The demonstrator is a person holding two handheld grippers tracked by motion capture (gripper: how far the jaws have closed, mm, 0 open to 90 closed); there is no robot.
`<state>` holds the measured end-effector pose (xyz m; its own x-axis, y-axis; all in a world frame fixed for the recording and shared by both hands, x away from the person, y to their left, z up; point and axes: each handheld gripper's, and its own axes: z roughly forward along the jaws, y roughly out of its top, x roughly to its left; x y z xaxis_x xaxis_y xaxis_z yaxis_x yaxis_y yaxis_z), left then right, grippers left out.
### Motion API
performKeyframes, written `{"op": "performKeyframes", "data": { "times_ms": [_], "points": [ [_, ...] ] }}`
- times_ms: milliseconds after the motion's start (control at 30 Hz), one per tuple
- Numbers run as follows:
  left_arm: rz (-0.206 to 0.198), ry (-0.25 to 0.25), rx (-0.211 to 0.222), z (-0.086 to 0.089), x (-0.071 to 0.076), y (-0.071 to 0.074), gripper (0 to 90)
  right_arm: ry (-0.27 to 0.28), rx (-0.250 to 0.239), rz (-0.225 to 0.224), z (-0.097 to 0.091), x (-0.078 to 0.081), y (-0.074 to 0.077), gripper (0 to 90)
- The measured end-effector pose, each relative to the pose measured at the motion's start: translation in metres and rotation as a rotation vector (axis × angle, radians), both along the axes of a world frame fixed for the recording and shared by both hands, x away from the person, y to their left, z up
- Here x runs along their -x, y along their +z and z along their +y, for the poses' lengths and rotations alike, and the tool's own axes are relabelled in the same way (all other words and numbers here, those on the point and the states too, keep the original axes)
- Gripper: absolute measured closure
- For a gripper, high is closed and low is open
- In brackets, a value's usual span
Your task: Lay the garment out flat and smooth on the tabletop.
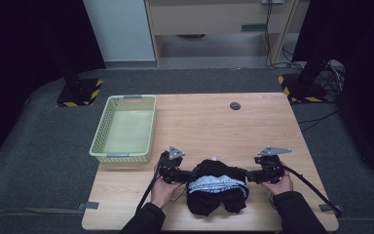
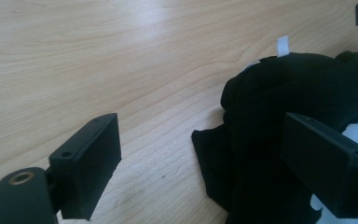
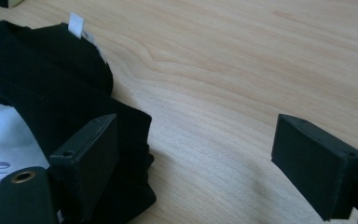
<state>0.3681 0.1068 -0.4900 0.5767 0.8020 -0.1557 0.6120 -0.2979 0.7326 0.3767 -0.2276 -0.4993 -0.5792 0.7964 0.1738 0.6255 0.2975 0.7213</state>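
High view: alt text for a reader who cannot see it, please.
A person's left tongs and right tongs, both open, flank a crumpled black garment with a white printed band near the front of a light wooden table; an empty pale-yellow plastic mesh basket sits at rear left.

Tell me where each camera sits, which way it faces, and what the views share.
High view: above the person's side, looking forward and down on the table, basket and black garment; forearms, hands, left tool and right tool show.
Left gripper view: on the left tool, facing across the wood to the garment; its two jaws stand apart.
Right gripper view: on the right tool, facing the garment; jaws apart.
Shared: all three show the garment; both gripper views show its white tag.
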Motion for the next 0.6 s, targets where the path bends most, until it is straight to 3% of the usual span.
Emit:
{"op": "performKeyframes", "data": {
  "times_ms": [400, 600],
  "points": [
    [0.049, -0.033, 0.001, -0.002, -0.001, -0.008, 23.1, 0.066, -0.04, 0.076, 0.007, 0.001, -0.006, 30.9],
    [0.073, -0.061, 0.003, -0.005, 0.001, -0.013, 34.5, 0.092, -0.055, 0.114, 0.009, 0.001, -0.007, 46.5]
  ]
}}
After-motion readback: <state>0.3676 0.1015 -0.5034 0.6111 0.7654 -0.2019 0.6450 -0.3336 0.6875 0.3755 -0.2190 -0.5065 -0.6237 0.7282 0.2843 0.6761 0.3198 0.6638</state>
